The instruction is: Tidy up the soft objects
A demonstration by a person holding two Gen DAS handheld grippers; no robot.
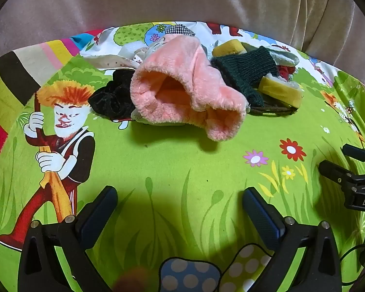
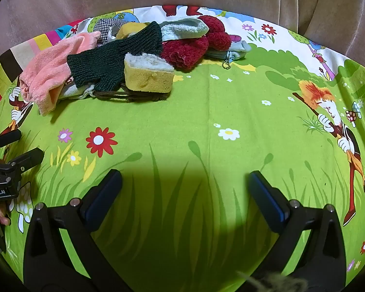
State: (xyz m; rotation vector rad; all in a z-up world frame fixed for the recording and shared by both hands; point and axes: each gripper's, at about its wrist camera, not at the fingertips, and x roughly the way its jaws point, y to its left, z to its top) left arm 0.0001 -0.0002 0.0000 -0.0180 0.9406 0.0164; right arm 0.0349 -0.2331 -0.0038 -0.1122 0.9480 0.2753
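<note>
Both the left gripper (image 1: 180,209) and the right gripper (image 2: 185,192) stand fully open and hold nothing. The pink sock (image 1: 182,85), ahead of the left jaws, may drag tangled neighbours along.

A fluffy pink plush sock (image 1: 182,82) lies crumpled with its cuff gaping open. Just right of it sprawls a dark green knitted glove (image 2: 109,60), with a yellow sponge block (image 2: 148,75) beside that; behind the sponge lies a fuzzy red sock (image 2: 187,48), and left of the pink sock a black velvet scrunchie (image 1: 112,97).
</note>
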